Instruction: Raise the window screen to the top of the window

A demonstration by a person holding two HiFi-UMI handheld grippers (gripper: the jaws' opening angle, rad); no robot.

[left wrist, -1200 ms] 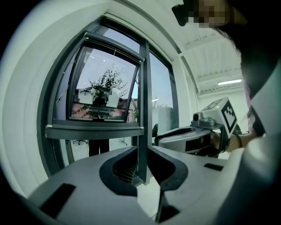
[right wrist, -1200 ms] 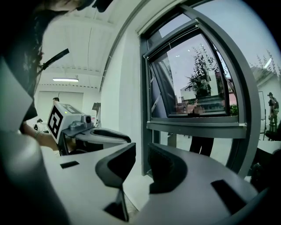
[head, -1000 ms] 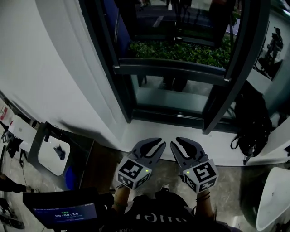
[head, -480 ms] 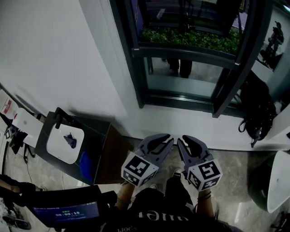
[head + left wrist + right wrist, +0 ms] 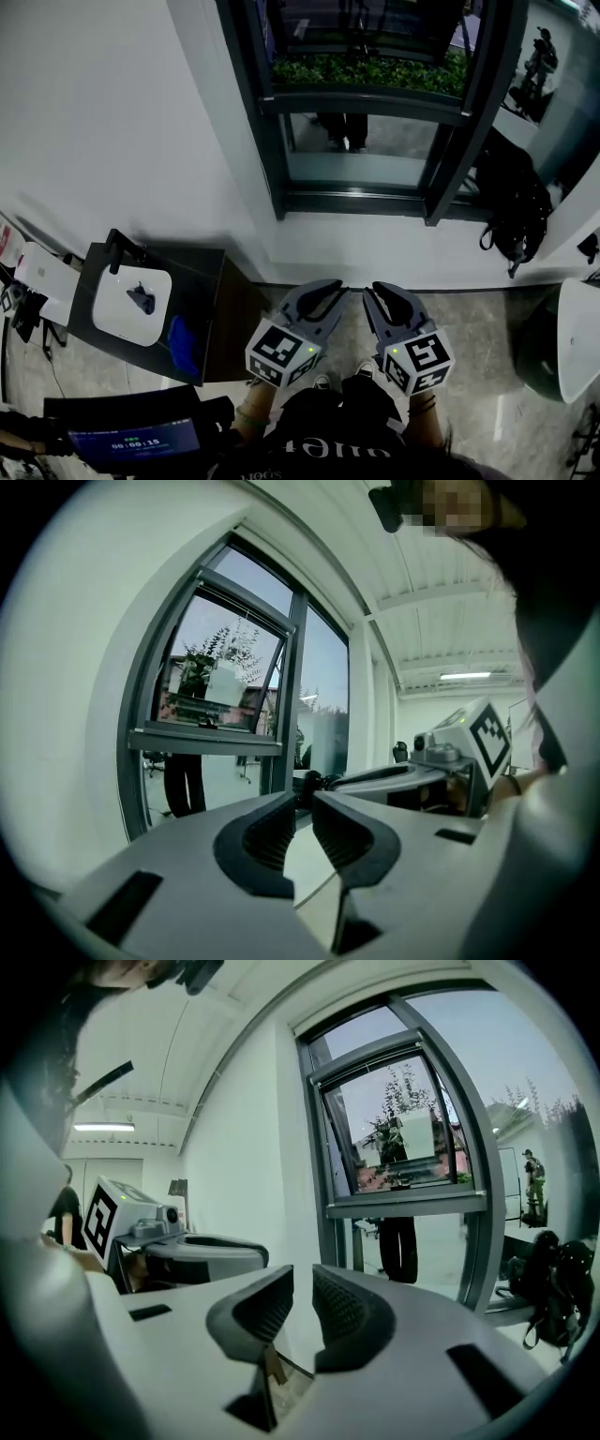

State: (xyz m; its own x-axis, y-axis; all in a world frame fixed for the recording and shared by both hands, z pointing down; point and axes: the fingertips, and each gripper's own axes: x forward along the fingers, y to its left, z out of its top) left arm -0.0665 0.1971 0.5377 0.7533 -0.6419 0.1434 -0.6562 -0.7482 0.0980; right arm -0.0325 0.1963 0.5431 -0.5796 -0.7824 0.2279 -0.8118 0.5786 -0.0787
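The window (image 5: 366, 103) has a dark frame and stands ahead of me, above a white ledge (image 5: 375, 248). A dark horizontal rail (image 5: 366, 101) crosses the opening, and it also shows as the rail (image 5: 206, 740) and the rail (image 5: 408, 1204) in the gripper views. I cannot pick out the mesh of the screen itself. My left gripper (image 5: 336, 291) and right gripper (image 5: 371, 292) are held side by side low in the head view, well short of the window. Both are shut with nothing between the jaws. Neither touches the frame.
A black cabinet (image 5: 202, 309) with a white device (image 5: 131, 305) on top stands at the left against the white wall. A black backpack (image 5: 516, 211) leans at the window's right. A white rounded object (image 5: 581, 337) sits at the far right, and a screen (image 5: 131, 441) at the bottom left.
The head view has shifted, so the window now sits higher and further off and the cabinet shows more fully. Both grippers stay shut, side by side.
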